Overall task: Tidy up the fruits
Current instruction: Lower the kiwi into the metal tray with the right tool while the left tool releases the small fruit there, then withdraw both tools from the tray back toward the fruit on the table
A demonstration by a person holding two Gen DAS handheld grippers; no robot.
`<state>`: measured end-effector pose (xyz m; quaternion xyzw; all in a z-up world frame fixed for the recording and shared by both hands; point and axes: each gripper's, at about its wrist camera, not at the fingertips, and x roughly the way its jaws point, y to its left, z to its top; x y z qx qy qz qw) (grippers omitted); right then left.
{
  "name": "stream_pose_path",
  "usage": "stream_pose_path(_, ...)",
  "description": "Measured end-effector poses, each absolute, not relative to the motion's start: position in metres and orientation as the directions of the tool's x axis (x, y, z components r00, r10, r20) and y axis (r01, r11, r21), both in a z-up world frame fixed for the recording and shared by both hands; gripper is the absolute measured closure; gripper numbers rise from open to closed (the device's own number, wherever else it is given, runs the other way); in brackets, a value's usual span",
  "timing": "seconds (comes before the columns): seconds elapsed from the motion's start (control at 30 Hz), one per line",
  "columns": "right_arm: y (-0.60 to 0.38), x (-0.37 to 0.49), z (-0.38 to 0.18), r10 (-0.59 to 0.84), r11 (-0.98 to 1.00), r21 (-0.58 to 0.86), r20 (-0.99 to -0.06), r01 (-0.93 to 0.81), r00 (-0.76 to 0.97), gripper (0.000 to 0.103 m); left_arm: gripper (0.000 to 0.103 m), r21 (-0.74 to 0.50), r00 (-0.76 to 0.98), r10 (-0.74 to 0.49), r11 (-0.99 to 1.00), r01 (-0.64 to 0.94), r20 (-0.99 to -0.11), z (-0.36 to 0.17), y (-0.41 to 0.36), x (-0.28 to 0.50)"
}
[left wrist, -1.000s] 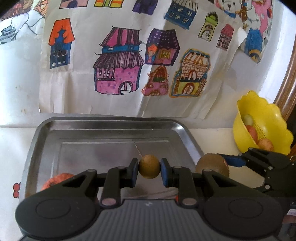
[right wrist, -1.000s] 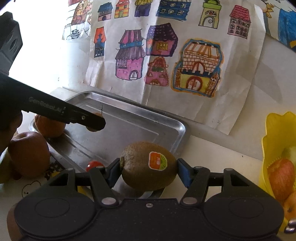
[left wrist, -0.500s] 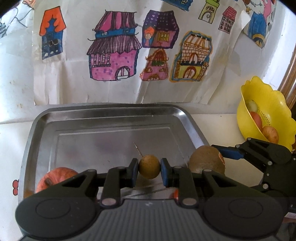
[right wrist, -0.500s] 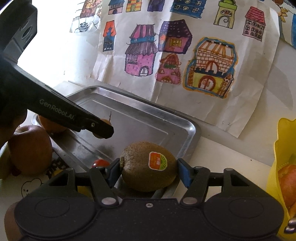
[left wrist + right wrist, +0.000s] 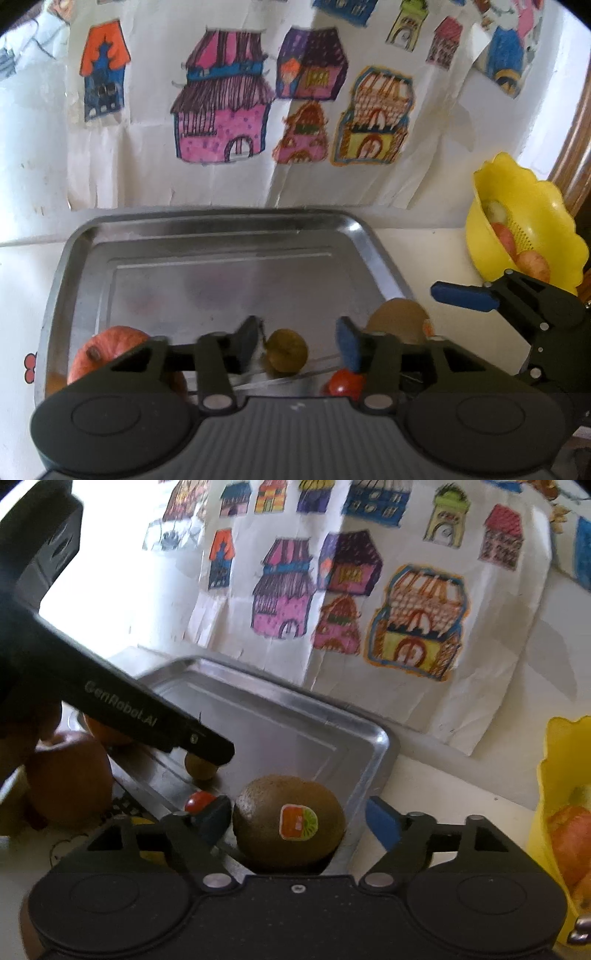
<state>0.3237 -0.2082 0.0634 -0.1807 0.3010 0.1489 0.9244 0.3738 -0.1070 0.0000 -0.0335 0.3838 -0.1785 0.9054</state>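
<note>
L gripper spread wide, pads clear of the small round brown fruit that sits btwn them on the tray. R gripper also spread; kiwi w/ sticker btwn the pads at tray's near right corner, gap on right side, left side can't tell. On tray: 1 small brown fruit, 1 kiwi, 1 orange fruit. 1 cherry tomato at front edge. 1 apple left of tray. 1 yellow bowl at right, at least 3 fruits inside.
</note>
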Motion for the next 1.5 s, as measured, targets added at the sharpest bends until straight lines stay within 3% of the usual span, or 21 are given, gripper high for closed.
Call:
stream_pose_path(0.03, -0.210, 0.320, 0.066, 0.165, 0.893, -0.246, -0.602, -0.378, 0.781, 0.014, 0.022, -0.195, 0.659, -0.340, 0.938, 0.286, -0.671, 0.003, -0.106, 0.370)
stream_pose_path(0.07, -0.211, 0.317, 0.069, 0.161, 0.895, -0.249, -0.594, -0.371, 0.788, 0.013, 0.019, -0.198, 0.678, -0.336, 0.941, 0.275, -0.654, 0.006, -0.104, 0.367)
stream_pose_path(0.5, -0.209, 0.256, 0.119, 0.158, 0.912, -0.275, -0.448, -0.304, 0.880, 0.001, 0.001, -0.221, 0.780, -0.345, 0.938, 0.267, -0.522, 0.055, -0.089, 0.323)
stream_pose_path(1.0, -0.191, 0.180, 0.163, 0.164, 0.931, -0.268, -0.299, -0.248, 0.940, 0.001, 0.000, -0.202, 0.853, -0.294, 0.953, 0.226, -0.431, 0.088, -0.060, 0.257)
stream_pose_path(1.3, -0.186, 0.136, 0.165, 0.099, 0.980, -0.143, -0.266, -0.141, 0.959, 0.001, 0.000, -0.153, 0.906, -0.178, 0.980, 0.128, -0.384, 0.093, -0.043, 0.210)
stream_pose_path(1.5, -0.177, 0.097, 0.156, 0.040, 0.986, -0.146, -0.266, -0.081, 0.963, 0.001, 0.000, -0.122, 0.926, -0.154, 0.985, 0.118, -0.344, 0.085, -0.032, 0.173)
